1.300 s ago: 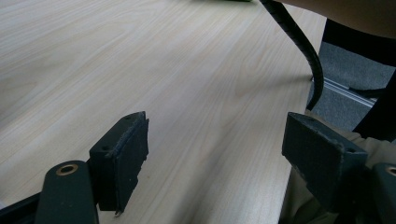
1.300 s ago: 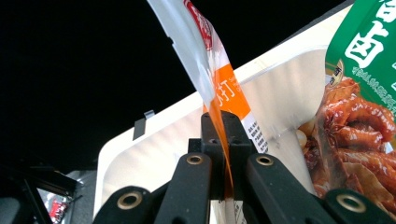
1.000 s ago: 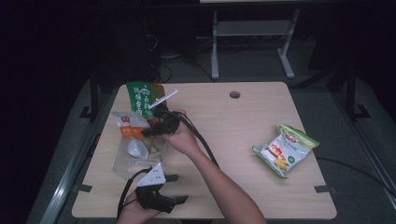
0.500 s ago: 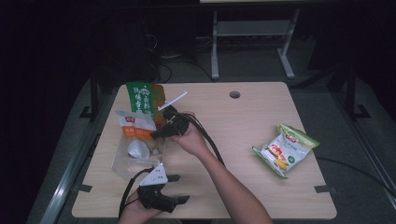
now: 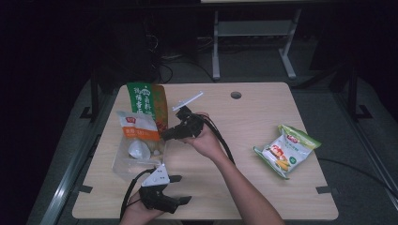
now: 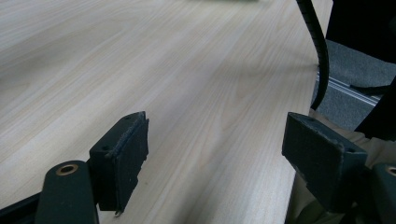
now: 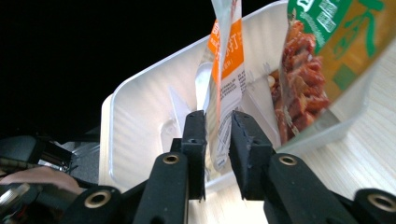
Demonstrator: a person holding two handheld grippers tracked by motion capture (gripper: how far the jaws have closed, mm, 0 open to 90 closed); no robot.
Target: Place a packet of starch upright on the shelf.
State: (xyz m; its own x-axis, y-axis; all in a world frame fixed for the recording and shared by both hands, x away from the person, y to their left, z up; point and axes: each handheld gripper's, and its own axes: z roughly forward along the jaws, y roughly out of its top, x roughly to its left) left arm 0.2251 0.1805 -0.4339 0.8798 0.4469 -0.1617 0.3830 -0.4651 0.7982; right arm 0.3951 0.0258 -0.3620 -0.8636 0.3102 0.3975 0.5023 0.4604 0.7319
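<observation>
Right tool [image 7: 218,122] jaws have just been opening, orange-white packet [image 7: 223,79] loose between them over clear tray [image 7: 140,107]; I back out straight, left tool [image 6: 215,154] wide, idle.

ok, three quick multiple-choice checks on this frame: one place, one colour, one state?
1. Where does the yellow-green snack bag lie?
A. in the clear tray
B. under a hand
C. alone on the table's right side

2. What colour is the top of the tall packet in the tray?
A. green
B. blue
C. black

3. What state is the left gripper in?
A. shut on a packet
B. open, nothing between the fingers
C. shut, empty

C: the high view shows it apart from everything else.
A: a green band with white print.
B: bare tabletop shows between the fingers.
</observation>
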